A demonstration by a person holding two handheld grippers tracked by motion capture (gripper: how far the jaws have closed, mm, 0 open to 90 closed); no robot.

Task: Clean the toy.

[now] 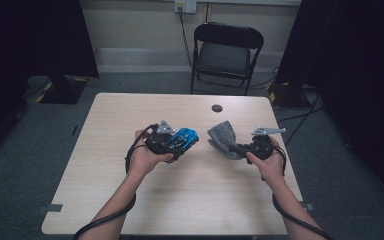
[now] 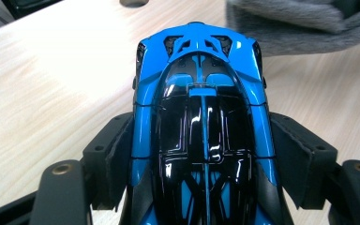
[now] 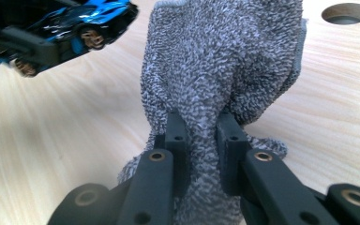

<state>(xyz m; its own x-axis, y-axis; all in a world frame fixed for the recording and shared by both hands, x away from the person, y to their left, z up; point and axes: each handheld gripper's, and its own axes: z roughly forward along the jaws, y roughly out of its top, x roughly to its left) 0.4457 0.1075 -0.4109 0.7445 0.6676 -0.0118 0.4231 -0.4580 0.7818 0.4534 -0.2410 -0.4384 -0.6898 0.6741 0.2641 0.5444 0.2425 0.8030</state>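
1. Wiping the model is judged to be the step in hand: the left claw [image 1: 180, 142] clamps the blue toy car [image 1: 184, 138] by its flanks, and the right claw [image 1: 237, 148] pinches a bunched grey cloth [image 1: 222, 136] tightly between nearly closed pads.
2. Position of the car: it is held above the tabletop [image 1: 190, 200], left of centre; in the left gripper view the car [image 2: 201, 117] points away from the camera, its glossy roof up.
3. Position of the cloth: it hangs close to the right of the car, apart from it; in the right gripper view the cloth [image 3: 220, 70] fans out above the jaws, while the car [image 3: 82, 21] sits at the upper left.
4. Good practice, grip: the left clamp should stay steady on the flanks, since the glossy shell is likely to slip under side pressure.
5. Good practice, contact: the free fan of cloth, not the hard pads, should meet the paint, with light strokes along the body.
6. Good practice, clearance: the round tabletop hole [image 1: 217, 108] lies well behind and needs no attention.
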